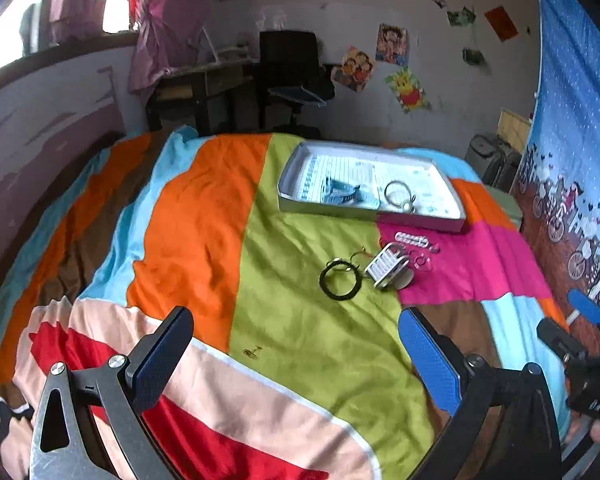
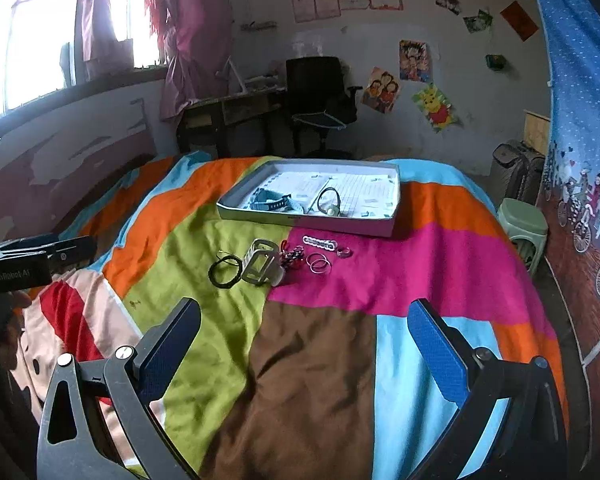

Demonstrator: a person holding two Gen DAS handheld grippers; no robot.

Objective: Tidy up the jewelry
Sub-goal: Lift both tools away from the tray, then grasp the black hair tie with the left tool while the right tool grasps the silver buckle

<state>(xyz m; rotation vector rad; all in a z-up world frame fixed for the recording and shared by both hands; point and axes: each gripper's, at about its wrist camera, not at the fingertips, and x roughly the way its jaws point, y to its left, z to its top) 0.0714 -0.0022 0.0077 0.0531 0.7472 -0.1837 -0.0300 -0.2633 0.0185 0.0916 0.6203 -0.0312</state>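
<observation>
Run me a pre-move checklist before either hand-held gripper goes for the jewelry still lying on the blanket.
1. Left hand-held gripper open and empty: ok, its fingers stand wide apart with nothing between them.
2. Right hand-held gripper open and empty: ok, the same.
3. Tray within sight with room in it: ok, it holds only a blue watch and a ring-shaped piece; much of its floor is bare.
4. Loose pieces visible: ok, the black bracelet, grey watch and thin rings lie in front of the tray.
5. Pieces separate enough to pick singly: cannot tell; the bracelet and the grey watch lie very close.
6. Path to the pieces clear: ok, only blanket lies between.
</observation>
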